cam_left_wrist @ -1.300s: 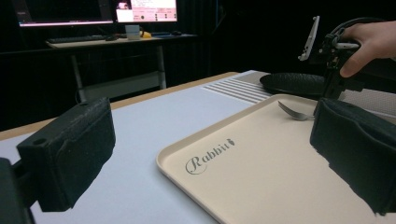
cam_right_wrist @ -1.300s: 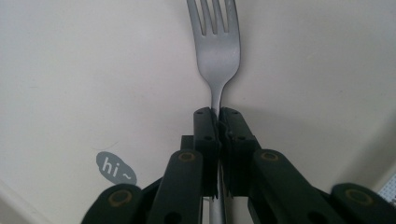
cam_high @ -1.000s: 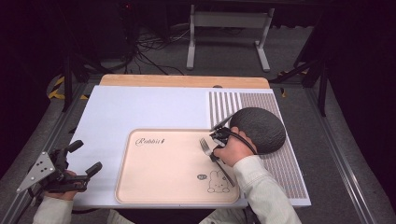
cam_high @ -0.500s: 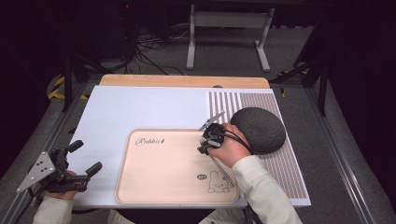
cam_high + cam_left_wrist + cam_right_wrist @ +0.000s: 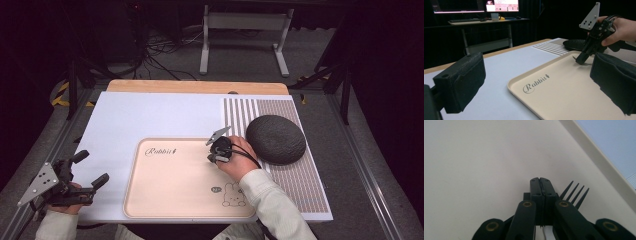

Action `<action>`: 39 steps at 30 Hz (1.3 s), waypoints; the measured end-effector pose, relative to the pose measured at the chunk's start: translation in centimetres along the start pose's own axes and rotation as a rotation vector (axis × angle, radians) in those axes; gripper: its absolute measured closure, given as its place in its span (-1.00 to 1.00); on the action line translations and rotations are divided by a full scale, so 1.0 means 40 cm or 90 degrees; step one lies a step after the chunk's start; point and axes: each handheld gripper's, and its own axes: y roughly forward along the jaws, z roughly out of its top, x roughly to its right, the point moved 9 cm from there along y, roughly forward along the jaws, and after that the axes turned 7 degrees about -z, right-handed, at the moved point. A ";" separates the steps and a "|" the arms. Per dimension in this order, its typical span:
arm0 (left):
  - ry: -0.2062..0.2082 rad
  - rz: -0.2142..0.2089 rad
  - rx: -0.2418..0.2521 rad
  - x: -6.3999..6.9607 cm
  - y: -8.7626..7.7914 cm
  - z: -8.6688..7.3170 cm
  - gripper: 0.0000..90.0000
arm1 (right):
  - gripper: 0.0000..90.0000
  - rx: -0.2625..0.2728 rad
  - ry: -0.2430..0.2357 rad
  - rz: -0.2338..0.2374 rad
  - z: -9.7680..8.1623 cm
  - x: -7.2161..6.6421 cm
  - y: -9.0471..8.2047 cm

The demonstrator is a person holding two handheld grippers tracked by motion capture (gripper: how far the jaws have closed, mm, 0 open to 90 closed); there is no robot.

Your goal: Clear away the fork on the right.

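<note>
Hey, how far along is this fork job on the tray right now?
Nothing looks finished yet. In hand: the right gripper has its jaws pressed together over the tray, with the fork tines poking out beside them; whether it grips the fork is unclear. The left gripper waits open off the tray. Where the fork goes isn't shown.

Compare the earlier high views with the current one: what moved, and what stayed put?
The right gripper slid left and slightly away from the person across the beige tray, jaws shut, with the black fork beside them. The left gripper, open off the tray's near-left corner, and the dark round mat kept their places.
</note>
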 end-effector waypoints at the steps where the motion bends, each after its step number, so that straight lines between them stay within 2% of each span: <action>1: 0.000 0.000 0.000 0.000 0.000 0.000 -0.98 | 1.00 -0.001 0.000 -0.006 -0.001 0.004 0.002; 10: 0.002 0.000 -0.002 0.000 0.001 -0.001 -0.98 | 1.00 -0.009 0.007 -0.040 -0.013 0.030 0.013; 21: 0.002 -0.001 -0.003 0.001 0.001 -0.001 -0.98 | 1.00 -0.022 0.067 -0.074 -0.043 0.090 -0.002; 27: 0.002 0.000 -0.003 0.001 0.001 -0.002 -0.98 | 1.00 -0.024 0.081 -0.083 -0.053 0.108 -0.008; 30: 0.002 0.000 -0.003 0.000 0.001 -0.002 -0.98 | 1.00 -0.031 0.093 -0.099 -0.063 0.122 -0.013; 39: 0.002 0.000 -0.004 0.000 0.001 -0.002 -0.98 | 1.00 -0.039 0.125 -0.120 -0.084 0.154 -0.025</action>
